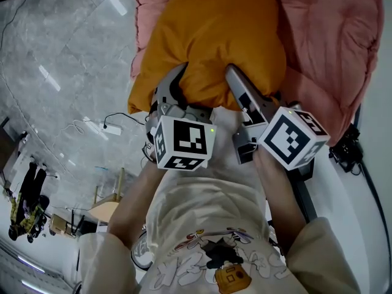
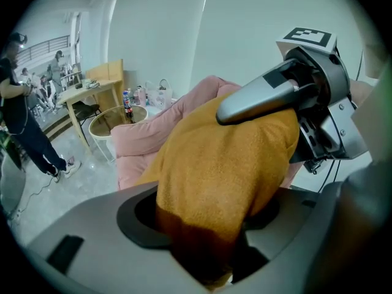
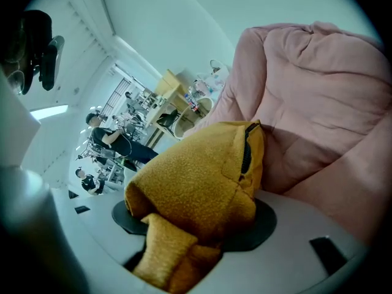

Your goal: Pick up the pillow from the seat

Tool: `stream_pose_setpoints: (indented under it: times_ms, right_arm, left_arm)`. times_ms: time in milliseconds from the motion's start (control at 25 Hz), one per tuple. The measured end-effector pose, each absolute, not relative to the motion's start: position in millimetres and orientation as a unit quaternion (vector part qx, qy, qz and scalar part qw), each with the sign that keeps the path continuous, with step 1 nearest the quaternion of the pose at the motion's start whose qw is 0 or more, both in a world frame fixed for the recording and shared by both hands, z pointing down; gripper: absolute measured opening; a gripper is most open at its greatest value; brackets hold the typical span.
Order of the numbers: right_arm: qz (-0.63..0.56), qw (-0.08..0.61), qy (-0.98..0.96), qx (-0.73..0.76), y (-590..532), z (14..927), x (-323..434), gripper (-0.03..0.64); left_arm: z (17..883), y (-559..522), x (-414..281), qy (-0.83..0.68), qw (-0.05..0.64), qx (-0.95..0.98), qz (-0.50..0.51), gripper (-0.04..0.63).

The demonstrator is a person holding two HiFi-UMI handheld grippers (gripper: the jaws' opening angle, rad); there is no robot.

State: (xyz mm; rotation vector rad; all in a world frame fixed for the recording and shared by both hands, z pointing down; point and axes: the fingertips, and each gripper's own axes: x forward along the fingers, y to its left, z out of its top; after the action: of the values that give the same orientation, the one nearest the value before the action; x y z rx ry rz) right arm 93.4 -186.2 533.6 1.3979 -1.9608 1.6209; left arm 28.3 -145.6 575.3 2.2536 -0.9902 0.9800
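Jointly, left gripper (image 2: 202,225), right gripper (image 3: 190,237) clamp pillow (image 1: 214,35)

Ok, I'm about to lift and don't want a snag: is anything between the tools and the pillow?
Nothing visible. The left tool and the right tool are both clamped on the pillow at its near edge, orange fabric bunched between their jaws. Only the pink seat lies behind it.

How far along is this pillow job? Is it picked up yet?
Done: both tongs are at the orange pillow. In hand: the left tongs and the right tongs each pinch its near edge, with fabric bunched between the jaws. Left to do: the lift itself. The pillow appears to lie on the pink seat, not yet raised.
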Motion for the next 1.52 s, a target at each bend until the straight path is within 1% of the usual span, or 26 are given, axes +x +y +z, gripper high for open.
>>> stream_pose_setpoints:
  times_ms: [520, 960, 1200, 1520]
  right_arm:
    - [0.524, 0.117, -0.701, 0.47, -186, 500, 91, 0.295]
    - [0.491, 0.121, -0.733, 0.456, -183, 463, 88, 0.29]
    - [0.477, 0.118, -0.746, 0.45, -181, 442, 81, 0.29]
    - [0.456, 0.114, -0.766, 0.438, -185, 413, 68, 0.29]
  left_arm:
    - [545, -139, 27, -0.391, 0.269, 0.815, 0.332, 0.288]
    - [511, -131, 28, -0.421, 0.275, 0.809, 0.305, 0.287]
    - [486, -136, 23, -0.429, 0.256, 0.815, 0.294, 0.287]
    - [460, -138, 12, -0.45, 0.249, 0.812, 0.275, 0.287]
